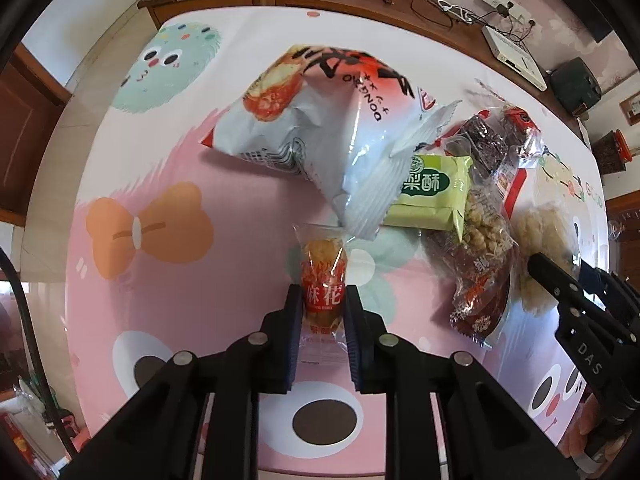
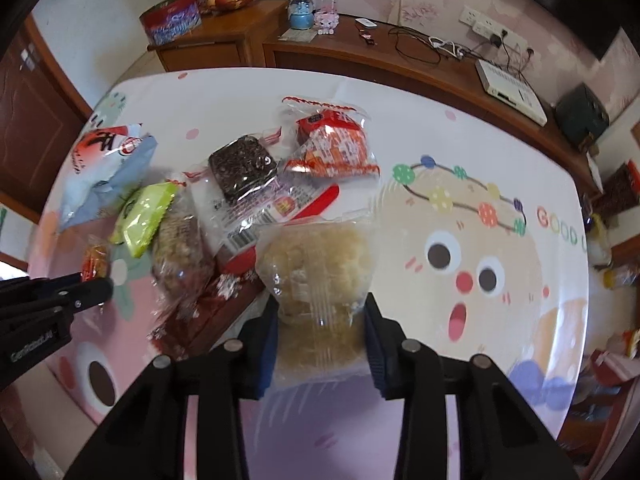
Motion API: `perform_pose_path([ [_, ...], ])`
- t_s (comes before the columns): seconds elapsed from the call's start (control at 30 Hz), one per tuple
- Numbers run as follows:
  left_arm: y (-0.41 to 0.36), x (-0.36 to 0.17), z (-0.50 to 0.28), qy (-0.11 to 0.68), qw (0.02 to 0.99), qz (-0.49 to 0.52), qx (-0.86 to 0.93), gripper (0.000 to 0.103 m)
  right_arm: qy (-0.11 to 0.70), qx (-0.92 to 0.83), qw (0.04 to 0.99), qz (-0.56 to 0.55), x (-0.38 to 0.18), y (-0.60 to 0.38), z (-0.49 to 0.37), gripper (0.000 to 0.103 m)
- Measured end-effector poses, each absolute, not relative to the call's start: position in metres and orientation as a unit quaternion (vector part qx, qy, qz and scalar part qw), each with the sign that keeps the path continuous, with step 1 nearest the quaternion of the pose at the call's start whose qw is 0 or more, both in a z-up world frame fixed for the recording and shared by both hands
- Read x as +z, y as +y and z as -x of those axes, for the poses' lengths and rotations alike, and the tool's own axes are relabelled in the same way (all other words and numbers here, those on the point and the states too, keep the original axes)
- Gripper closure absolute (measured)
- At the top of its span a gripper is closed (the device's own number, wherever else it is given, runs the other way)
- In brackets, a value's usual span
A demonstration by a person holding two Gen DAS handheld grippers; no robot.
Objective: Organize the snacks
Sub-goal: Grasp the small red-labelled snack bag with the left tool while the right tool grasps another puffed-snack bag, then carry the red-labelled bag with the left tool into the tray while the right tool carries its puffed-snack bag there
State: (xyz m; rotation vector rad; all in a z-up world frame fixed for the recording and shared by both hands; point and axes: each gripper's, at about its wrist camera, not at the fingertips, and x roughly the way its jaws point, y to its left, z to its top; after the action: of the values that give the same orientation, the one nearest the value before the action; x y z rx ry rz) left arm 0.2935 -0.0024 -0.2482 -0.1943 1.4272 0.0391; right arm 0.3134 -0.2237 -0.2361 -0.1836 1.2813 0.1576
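Between my left tongs [image 1: 323, 304] sits a small red twist-snack packet [image 1: 323, 280], pinched at its middle; light and brittle inside, so I would squeeze gently. My right tongs [image 2: 320, 320] flank a pale puffed-rice packet [image 2: 316, 272], pads at its sides; the slippery film may crumple. Beyond, on the pink surface [image 1: 160, 160], lie a big white crisp bag [image 1: 320, 132] and a green pastry pack [image 1: 432, 192], crowded together with other wrapped snacks.
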Motion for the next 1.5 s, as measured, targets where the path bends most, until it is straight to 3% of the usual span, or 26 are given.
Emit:
perform_pose_path([
  [0.4,0.003,-0.183,-0.255,0.61,0.79,0.061,-0.01,0.085,0.563,0.061,0.824,0.009,-0.184,-0.239,-0.255,0.071],
  [0.87,0.018,-0.075,-0.126,0.55,0.833,0.03,-0.054,0.085,0.487,0.09,0.866,-0.067,-0.075,-0.227,-0.136,0.071],
  [1.5,0.047,-0.039,-0.012,0.53,0.847,0.01,-0.04,0.085,0.469,0.094,0.876,-0.055,-0.032,-0.181,-0.015,0.071],
])
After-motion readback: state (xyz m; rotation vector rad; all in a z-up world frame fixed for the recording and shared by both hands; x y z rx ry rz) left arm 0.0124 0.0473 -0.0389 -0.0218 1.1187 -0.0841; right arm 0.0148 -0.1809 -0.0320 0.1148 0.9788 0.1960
